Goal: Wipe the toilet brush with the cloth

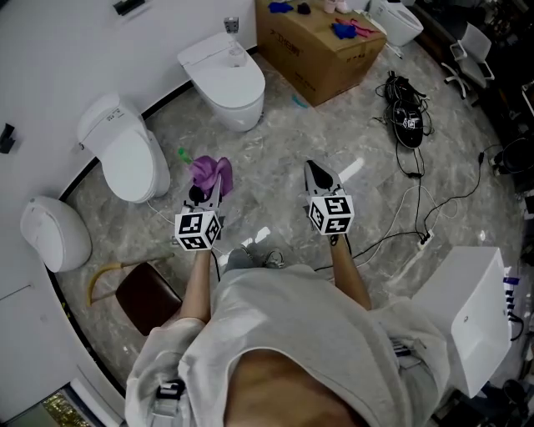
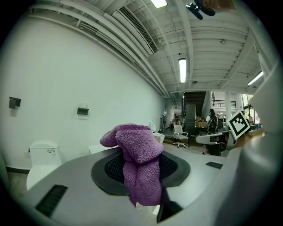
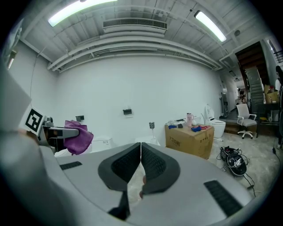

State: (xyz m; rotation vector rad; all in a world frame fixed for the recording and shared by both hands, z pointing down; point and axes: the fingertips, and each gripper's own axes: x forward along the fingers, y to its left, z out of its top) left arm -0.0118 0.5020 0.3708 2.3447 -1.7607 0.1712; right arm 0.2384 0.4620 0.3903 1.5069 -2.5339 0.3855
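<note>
One cloth (image 1: 210, 171) clamped in left gripper (image 1: 212, 188) fingers (image 2: 108, 170); right gripper (image 1: 313, 169) fingers (image 3: 154, 165) together. Cardboard box (image 1: 321, 62) holds blue items (image 1: 344, 30), perhaps rags.

Head downward, gripper views level, sharing cloth (image 1: 210, 173)

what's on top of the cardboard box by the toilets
Blue things, a pink cup and a small dark item lie on the box. Its top covers whatever is inside, so that cannot be seen.

marble floor (image 1: 275, 167) | toilets (image 1: 225, 79) | cardboard box (image 1: 321, 46) | black cables (image 1: 409, 117)
</note>
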